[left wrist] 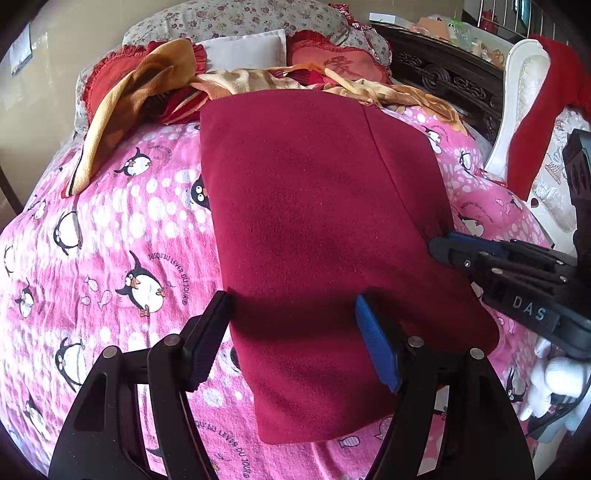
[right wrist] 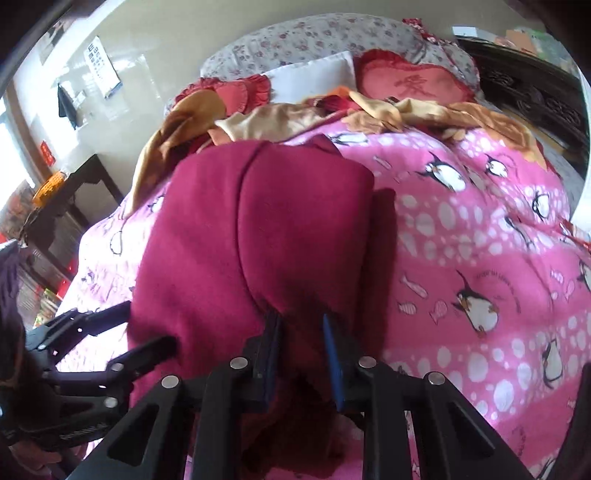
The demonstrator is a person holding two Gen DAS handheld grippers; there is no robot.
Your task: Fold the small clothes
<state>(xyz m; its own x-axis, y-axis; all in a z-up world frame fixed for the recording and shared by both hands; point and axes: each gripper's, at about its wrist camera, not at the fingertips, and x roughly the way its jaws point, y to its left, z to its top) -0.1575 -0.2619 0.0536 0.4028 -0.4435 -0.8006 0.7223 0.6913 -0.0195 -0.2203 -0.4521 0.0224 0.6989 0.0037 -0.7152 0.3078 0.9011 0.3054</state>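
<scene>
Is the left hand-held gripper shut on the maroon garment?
No: the left hand-held gripper is wide open, its fingers straddling the maroon garment.

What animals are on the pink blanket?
Black-and-white penguins, with white spots and little fish, cover the pink blanket. The left wrist view shows them best.

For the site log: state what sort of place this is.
Most likely a home bedroom: a bed with a pink penguin-print quilt, floral pillows and a heart cushion at its head, a dark carved headboard behind.

The folded garment (left wrist: 325,236) lies on the bedspread (left wrist: 122,240), pillows (left wrist: 240,18) behind.
</scene>
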